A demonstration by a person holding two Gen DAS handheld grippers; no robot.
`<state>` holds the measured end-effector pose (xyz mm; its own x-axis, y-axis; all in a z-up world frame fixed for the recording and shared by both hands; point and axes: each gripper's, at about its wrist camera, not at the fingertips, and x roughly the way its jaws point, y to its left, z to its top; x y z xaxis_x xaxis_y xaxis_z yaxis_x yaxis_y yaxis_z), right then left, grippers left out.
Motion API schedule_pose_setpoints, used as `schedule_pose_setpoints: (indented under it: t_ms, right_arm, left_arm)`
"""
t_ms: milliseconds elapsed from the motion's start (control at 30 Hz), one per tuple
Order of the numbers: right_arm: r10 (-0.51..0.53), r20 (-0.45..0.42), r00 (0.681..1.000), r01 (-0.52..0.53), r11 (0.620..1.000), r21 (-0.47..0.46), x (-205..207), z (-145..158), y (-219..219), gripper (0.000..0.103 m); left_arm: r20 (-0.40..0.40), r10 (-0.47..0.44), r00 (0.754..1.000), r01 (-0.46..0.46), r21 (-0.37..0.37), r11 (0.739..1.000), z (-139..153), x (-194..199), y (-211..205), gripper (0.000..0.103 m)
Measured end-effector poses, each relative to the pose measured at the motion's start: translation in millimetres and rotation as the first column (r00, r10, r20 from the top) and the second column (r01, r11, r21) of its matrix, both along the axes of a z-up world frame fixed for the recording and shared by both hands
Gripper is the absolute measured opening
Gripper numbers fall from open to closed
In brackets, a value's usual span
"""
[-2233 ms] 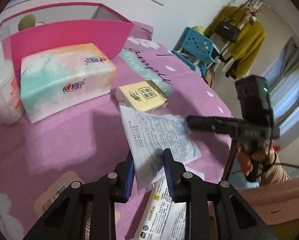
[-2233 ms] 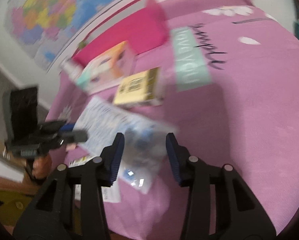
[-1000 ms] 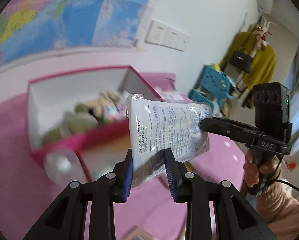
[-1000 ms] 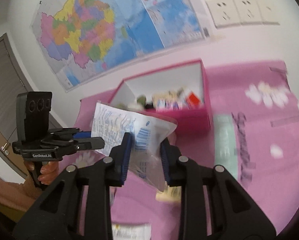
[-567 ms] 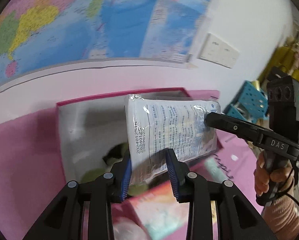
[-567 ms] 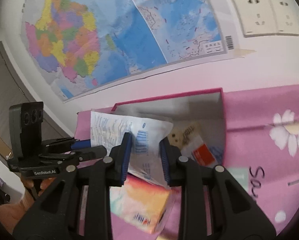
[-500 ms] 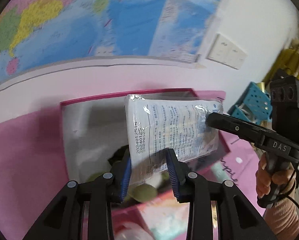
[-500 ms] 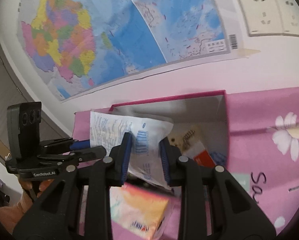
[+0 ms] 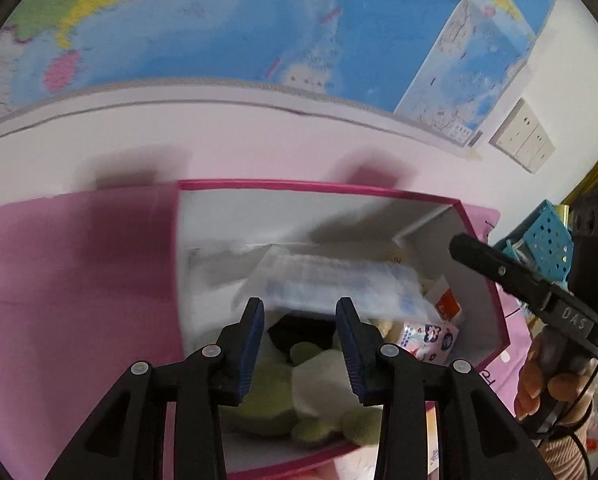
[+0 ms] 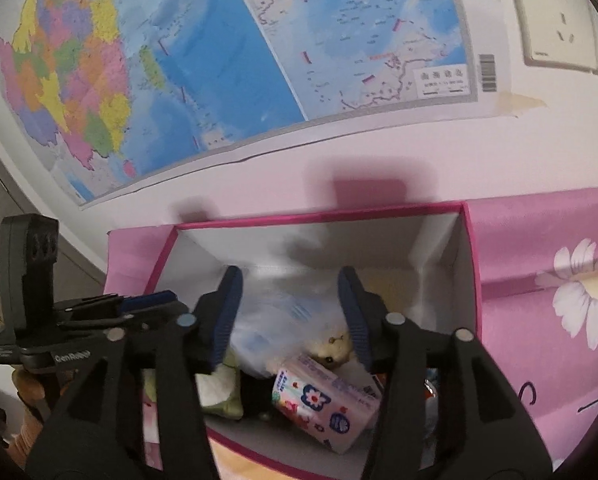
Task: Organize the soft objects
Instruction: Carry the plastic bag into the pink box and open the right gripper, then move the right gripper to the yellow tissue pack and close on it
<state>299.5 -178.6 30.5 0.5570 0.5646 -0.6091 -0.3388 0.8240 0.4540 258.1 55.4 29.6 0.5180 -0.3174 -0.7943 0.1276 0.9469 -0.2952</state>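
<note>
Left claw (image 9: 299, 316) is opening over the box (image 9: 319, 188), pads clear of the blurred pack (image 9: 331, 284) dropping inside, above the green plush (image 9: 299, 380) | Right claw (image 10: 290, 300) is spreading wide, holding nothing, pack (image 10: 275, 320) falling beside the tissue pack (image 10: 327, 400) | Risk: pack could be catching on the plush and resting propped instead of lying flat.

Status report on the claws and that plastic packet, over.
Both claws, left claw and right claw, just opened, empty. Plastic packet released over pink box. Nothing in the way.
</note>
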Motion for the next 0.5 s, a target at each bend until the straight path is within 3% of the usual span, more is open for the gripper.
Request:
schedule_pose_setpoints:
  t_ms: [200, 333, 500]
  right_arm:
    - [0.001, 0.014, 1.0, -0.002, 0.999, 0.036, -39.9, -3.6, -20.3, 0.054]
    - [0.018, 0.046, 0.999, -0.022, 0.996, 0.086, -77.1, 1.6, -37.8, 0.054]
    - [0.058, 0.084, 0.995, -0.069, 0.99, 0.126, -128.5, 5.9, -49.7, 0.055]
  left_arm:
    - [0.105, -0.067, 0.992, 0.068, -0.013, 0.998, 13.4, -46.9, -2.9, 0.039]
    - [0.19, -0.173, 0.966, 0.181, -0.026, 0.983, 24.2, -96.4, -10.0, 0.046]
    - [0.225, -0.261, 0.939, 0.276, -0.037, 0.96, 25.1, -144.3, -18.1, 0.048]
